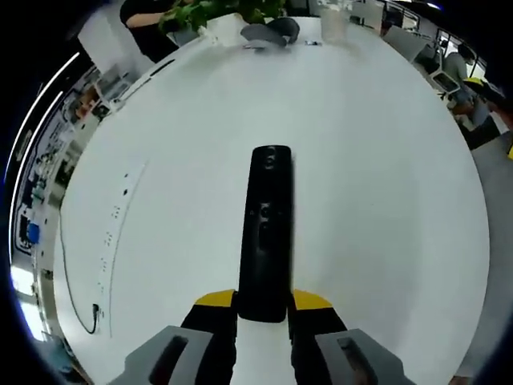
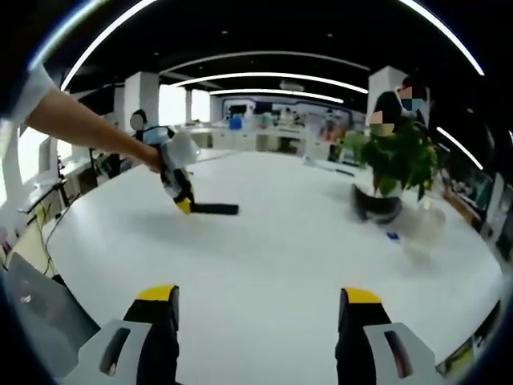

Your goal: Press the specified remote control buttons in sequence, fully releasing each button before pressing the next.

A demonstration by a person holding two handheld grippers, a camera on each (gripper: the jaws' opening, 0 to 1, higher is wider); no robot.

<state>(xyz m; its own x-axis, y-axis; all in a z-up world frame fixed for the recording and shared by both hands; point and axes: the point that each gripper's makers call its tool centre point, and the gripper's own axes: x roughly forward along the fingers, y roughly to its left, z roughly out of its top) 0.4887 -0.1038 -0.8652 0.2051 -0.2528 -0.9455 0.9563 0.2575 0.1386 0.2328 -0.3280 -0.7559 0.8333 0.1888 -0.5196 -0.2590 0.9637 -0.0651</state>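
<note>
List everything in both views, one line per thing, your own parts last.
remote control: one, black, flat on the table, near end between the left gripper's jaws
table: one, white, round
potted plant: one, green, far side of the table
headset-like object: one, dark grey, beside the plant
clear plastic container: one, transparent, near the plant
cable: one, dark, along the table edge
left gripper: yellow-tipped, closed on the remote
right gripper: yellow-tipped, open, above bare table
</note>
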